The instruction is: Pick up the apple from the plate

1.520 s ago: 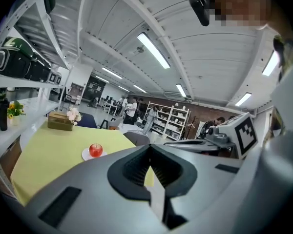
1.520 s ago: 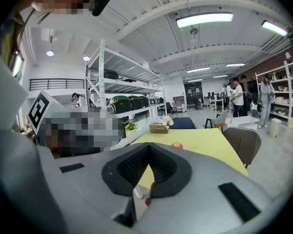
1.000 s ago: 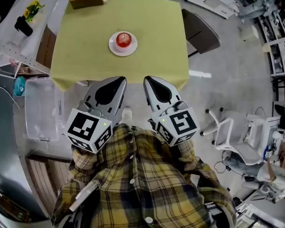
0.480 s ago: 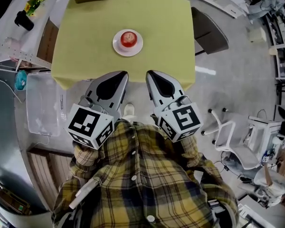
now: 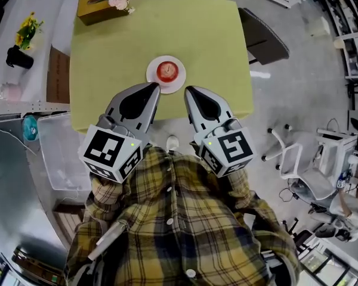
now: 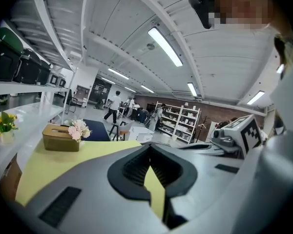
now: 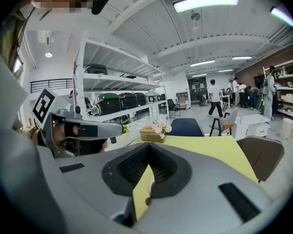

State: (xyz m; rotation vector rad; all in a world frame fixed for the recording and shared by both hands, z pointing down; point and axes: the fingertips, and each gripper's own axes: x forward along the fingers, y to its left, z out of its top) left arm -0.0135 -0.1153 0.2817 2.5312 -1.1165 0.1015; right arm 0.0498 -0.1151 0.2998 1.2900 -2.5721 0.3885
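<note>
Apple (image 5: 167, 71) upright on white plate (image 5: 180, 70), stem end skyward

No lettering, number or brand is legible; the cubes (image 5: 110, 154) on the left gripper (image 5: 154, 88) (8 o'clock) and right gripper (image 5: 188, 92) (4 o'clock) bear only square markers.

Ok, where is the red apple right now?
In the head view, the red apple sits on the round white plate near the middle of the yellow-green table, just beyond the left gripper and the right gripper.
</note>
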